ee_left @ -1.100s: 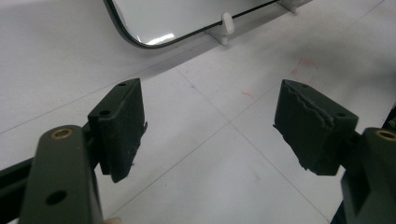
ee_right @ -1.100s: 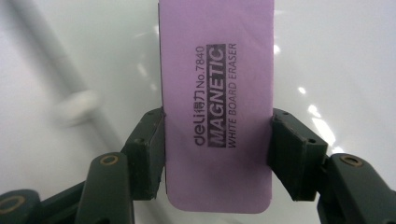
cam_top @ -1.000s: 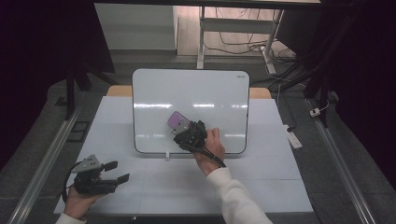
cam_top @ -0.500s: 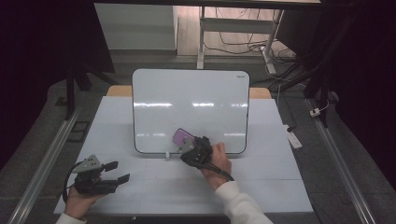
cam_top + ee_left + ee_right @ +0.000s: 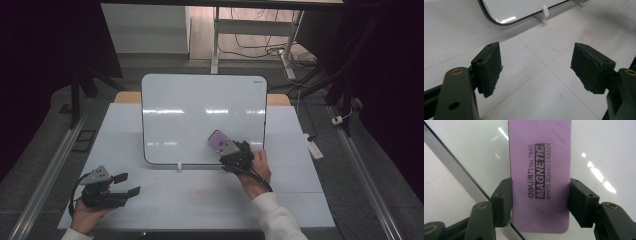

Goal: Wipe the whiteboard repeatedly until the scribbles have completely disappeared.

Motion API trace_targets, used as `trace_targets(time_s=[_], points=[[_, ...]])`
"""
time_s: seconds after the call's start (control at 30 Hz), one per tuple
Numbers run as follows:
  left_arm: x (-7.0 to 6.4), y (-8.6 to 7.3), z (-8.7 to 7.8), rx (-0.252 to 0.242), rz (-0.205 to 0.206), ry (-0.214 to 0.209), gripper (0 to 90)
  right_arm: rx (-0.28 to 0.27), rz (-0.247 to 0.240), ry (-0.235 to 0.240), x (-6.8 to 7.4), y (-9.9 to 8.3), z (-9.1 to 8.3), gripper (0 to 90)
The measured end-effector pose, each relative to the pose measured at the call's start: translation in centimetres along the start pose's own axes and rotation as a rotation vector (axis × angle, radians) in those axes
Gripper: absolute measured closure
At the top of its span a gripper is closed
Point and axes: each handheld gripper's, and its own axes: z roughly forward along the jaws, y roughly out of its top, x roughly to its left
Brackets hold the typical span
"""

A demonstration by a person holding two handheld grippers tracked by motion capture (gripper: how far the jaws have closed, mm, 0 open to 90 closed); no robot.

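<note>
Overhead, we see our right tongs (image 5: 226, 148) pinching a purple eraser (image 5: 218, 140) against the lower right part of the whiteboard (image 5: 200, 112), which stands propped on the white surface (image 5: 200, 195). Our left tongs (image 5: 125, 184) rest near the surface's front left corner, well apart from the board.

Next, along the left tongs (image 5: 536, 67), we find the jaws spread wide with nothing between them, above the surface (image 5: 536, 100); the whiteboard's lower edge (image 5: 506, 15) lies beyond.

Lastly, along the right tongs (image 5: 540, 200), both jaws press the sides of the eraser (image 5: 540, 170), its printed face toward us, over the glossy whiteboard (image 5: 599, 150).
</note>
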Motion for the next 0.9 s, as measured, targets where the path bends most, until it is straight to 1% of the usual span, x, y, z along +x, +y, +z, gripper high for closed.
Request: trace_targets(time_s=[0.1, 0.13, 0.17, 0.23, 0.27, 0.3, 0.33, 0.37, 0.4, 0.43, 0.47, 0.5, 0.53, 0.57, 0.6, 0.63, 0.67, 0.7, 0.77, 0.8, 0.83, 0.87, 0.9], points=[[-0.1, 0.0, 0.0, 0.001, 0.001, -0.001, 25.2, -0.01, -0.01, 0.006, 0.7, 2.2, 0.6, 40.4], [-0.1, 0.0, 0.0, 0.001, 0.001, 0.0, 25.2, -0.01, -0.01, 0.006, 0.7, 2.2, 0.6, 40.4], [-0.1, 0.0, 0.0, 0.0, 0.001, 0.0, 25.2, -0.015, -0.017, 0.009, 1.2, 4.1, 1.0, 40.4], [0.0, -0.1, 0.0, 0.0, -0.001, 0.0, 25.2, -0.014, -0.02, 0.019, 1.5, 5.9, 1.4, 40.4], [0.0, -0.1, 0.0, 0.0, -0.001, 0.0, 25.2, -0.015, -0.025, 0.019, 1.8, 6.7, 1.6, 40.4], [0.0, -0.1, -0.1, 0.0, 0.0, 0.0, 25.2, -0.015, -0.025, 0.019, 1.8, 6.7, 1.6, 40.4], [0.0, -0.1, -0.1, 0.0, 0.0, 0.0, 25.2, -0.014, -0.035, 0.02, 2.2, 7.5, 1.8, 40.4], [0.0, -0.1, -0.1, 0.0, -0.001, 0.0, 25.2, -0.011, -0.068, 0.025, 3.2, 8.7, 2.1, 40.4], [0.0, -0.1, -0.1, 0.0, -0.001, 0.0, 25.2, -0.011, -0.068, 0.025, 3.2, 8.7, 2.1, 40.4], [0.0, -0.1, -0.1, 0.0, -0.002, -0.001, 25.2, -0.006, -0.084, 0.027, 3.9, 9.0, 2.2, 40.4], [0.0, -0.1, -0.1, -0.001, -0.001, -0.001, 25.2, -0.002, -0.14, 0.034, 5.4, 9.2, 2.4, 40.5], [0.0, -0.1, -0.1, -0.003, -0.001, 0.001, 25.2, -0.002, -0.14, 0.034, 5.4, 9.2, 2.4, 40.5], [0.0, -0.1, -0.2, -0.003, -0.002, 0.002, 25.2, 0.001, -0.16, 0.038, 6.0, 9.1, 2.4, 40.5], [0.0, -0.1, -0.2, -0.004, -0.002, 0.0, 25.2, 0.008, -0.173, 0.05, 6.3, 8.5, 2.3, 40.5], [0.0, -0.1, -0.2, -0.004, -0.002, 0.0, 25.2, 0.008, -0.173, 0.05, 6.3, 8.5, 2.3, 40.5], [0.0, -0.1, -0.1, -0.002, 0.001, -0.001, 25.2, 0.016, -0.135, 0.049, 5.5, 7.4, 2.0, 40.4], [0.0, -0.1, -0.1, -0.002, 0.001, -0.001, 25.2, 0.016, -0.135, 0.049, 5.5, 7.4, 2.0, 40.4], [-0.1, 0.0, -0.1, -0.001, 0.001, -0.002, 25.2, 0.011, -0.083, 0.049, 4.0, 6.0, 1.5, 40.5], [-0.2, 0.1, 0.1, -0.001, 0.003, -0.002, 25.2, -0.012, -0.026, 0.059, 2.6, 4.4, 0.5, 40.5], [-0.2, 0.1, 0.1, -0.001, 0.003, -0.002, 25.2, -0.03, -0.009, 0.05, 2.1, 3.5, 0.0, 40.4], [-0.2, 0.2, 0.2, 0.002, 0.003, -0.003, 25.2, -0.039, 0.012, 0.055, 1.6, 2.8, -0.7, 40.4], [-0.2, 0.2, 0.2, 0.002, 0.003, -0.003, 25.2, -0.039, 0.012, 0.055, 1.6, 2.8, -0.7, 40.4], [-0.4, 0.4, 0.4, 0.004, 0.009, -0.007, 25.1, -0.052, 0.05, 0.07, 1.0, 1.2, -1.6, 40.4]])
